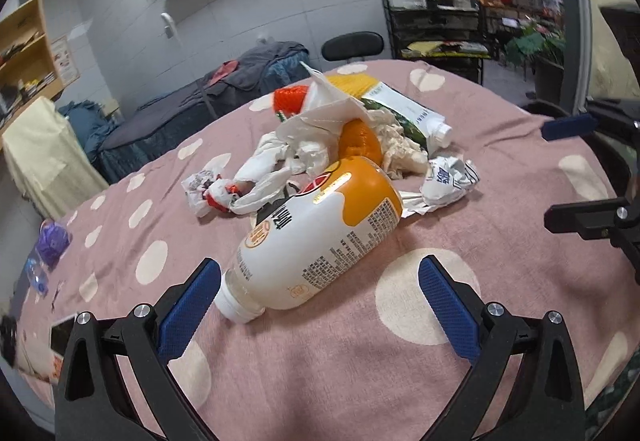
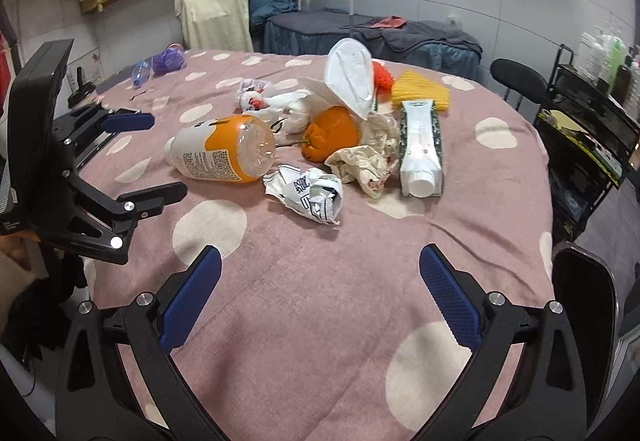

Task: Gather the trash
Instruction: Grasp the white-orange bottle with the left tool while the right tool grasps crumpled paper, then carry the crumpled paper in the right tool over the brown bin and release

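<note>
A pile of trash lies on a pink polka-dot tablecloth (image 1: 360, 341). A white and orange plastic bottle (image 1: 316, 237) lies on its side, cap toward me, just ahead of my open left gripper (image 1: 320, 281). Behind it lie white plastic bags (image 1: 280, 161), a crumpled wrapper (image 1: 448, 181), an orange fruit (image 1: 358, 141) and a white carton (image 1: 404, 109). In the right wrist view my right gripper (image 2: 320, 277) is open and empty over bare cloth, short of the crumpled wrapper (image 2: 312, 193), bottle (image 2: 224, 153), carton (image 2: 420, 145), fruit (image 2: 332, 139) and a white mask (image 2: 352, 77).
A yellow packet (image 2: 420, 91) and red net (image 2: 382, 77) lie behind the pile. A purple object (image 2: 170, 59) sits at the far table edge. A black stool (image 2: 518, 75) and black rack (image 2: 588, 129) stand to the right. The left gripper (image 2: 132, 161) shows at left.
</note>
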Available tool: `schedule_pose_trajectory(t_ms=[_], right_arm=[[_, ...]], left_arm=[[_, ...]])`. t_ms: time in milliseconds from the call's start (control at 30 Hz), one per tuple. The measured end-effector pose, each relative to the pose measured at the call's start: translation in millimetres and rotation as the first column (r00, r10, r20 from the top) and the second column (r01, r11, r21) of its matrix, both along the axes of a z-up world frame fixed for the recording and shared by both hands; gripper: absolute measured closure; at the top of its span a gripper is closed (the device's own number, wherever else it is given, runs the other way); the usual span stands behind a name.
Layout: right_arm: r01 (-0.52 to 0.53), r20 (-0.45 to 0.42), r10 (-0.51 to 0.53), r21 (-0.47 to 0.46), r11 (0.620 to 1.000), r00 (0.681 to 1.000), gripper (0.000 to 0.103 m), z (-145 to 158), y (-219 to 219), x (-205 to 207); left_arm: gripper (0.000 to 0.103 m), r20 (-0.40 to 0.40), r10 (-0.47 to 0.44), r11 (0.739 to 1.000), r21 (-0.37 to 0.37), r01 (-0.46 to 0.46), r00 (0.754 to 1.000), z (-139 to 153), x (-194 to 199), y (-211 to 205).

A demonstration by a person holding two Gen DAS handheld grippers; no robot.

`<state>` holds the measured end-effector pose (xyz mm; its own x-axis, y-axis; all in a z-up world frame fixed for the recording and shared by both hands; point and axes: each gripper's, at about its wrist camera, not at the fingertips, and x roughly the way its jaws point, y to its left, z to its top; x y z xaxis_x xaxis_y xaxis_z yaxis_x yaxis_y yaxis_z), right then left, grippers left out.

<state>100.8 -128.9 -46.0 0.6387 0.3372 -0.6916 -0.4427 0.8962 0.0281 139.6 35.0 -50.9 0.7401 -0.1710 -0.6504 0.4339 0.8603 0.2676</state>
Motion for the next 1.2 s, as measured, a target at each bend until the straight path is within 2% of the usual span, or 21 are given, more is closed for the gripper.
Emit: schedule_pose_trajectory(t_ms=[167,267,333,400,533,600,633,667,733,767,833,1033,1200], right_arm=[[-0.097,-0.074,0.093,-0.049,0.994,0.993,0.006,-6.3,19.9,35.9],[-0.147,-0.124,0.137,-0.072,0.987,0.983,0.007,-10.7,31.5,58.6],[-0.173,-0.148,0.159,-0.090,0.981,0.976,0.011,-13.7,38.0,70.3],[-0.197,-0.172,0.176,-0.116,0.973,0.969,0.023,-18.0,43.3,79.0],[-0.235,-0.210,0.202,-0.146,0.961,0.957,0.034,-26.1,52.5,92.4],[-0.255,-0.228,0.217,-0.153,0.955,0.949,0.049,-31.0,57.8,96.0],[-0.256,-0.227,0.219,-0.150,0.955,0.949,0.052,-31.7,58.3,96.9],[-0.252,-0.222,0.216,-0.147,0.956,0.951,0.059,-31.6,58.4,97.4],[-0.248,-0.222,0.215,-0.132,0.960,0.951,0.062,-30.2,56.8,96.5],[-0.240,-0.220,0.210,-0.122,0.963,0.953,0.064,-28.6,54.5,96.2],[-0.227,-0.216,0.199,-0.111,0.968,0.956,0.065,-26.1,49.6,93.1],[-0.186,-0.193,0.166,-0.087,0.979,0.967,0.066,-21.1,39.6,82.5],[-0.126,-0.180,0.119,-0.028,0.992,0.976,0.066,-14.7,20.8,74.7]], left_arm=[[0.006,0.006,-0.133,0.984,0.122,0.131,0.991,-3.4,14.6,-7.0],[0.006,-0.048,-0.162,0.975,0.145,0.167,0.986,-3.6,31.5,-3.3],[0.006,-0.101,-0.182,0.972,0.132,0.195,0.978,-5.0,42.5,0.2],[0.006,-0.147,-0.200,0.965,0.142,0.221,0.969,-8.3,51.4,2.1],[0.007,-0.206,-0.231,0.950,0.162,0.266,0.951,-18.9,58.4,1.0],[0.009,-0.220,-0.231,0.951,0.156,0.268,0.948,-22.2,61.2,0.7],[0.012,-0.221,-0.228,0.953,0.147,0.263,0.948,-22.8,62.0,2.3],[0.019,-0.224,-0.221,0.957,0.139,0.255,0.949,-22.6,64.9,0.6],[0.023,-0.231,-0.212,0.963,0.115,0.243,0.950,-21.0,68.4,-0.3],[0.029,-0.233,-0.206,0.965,0.113,0.237,0.950,-20.5,68.6,-2.0],[0.038,-0.234,-0.199,0.966,0.118,0.231,0.951,-21.3,67.3,-5.1],[0.039,-0.200,-0.153,0.976,0.121,0.179,0.968,-22.1,59.4,-11.6],[0.039,-0.165,-0.143,0.986,0.066,0.156,0.976,-15.4,46.5,-17.1]])
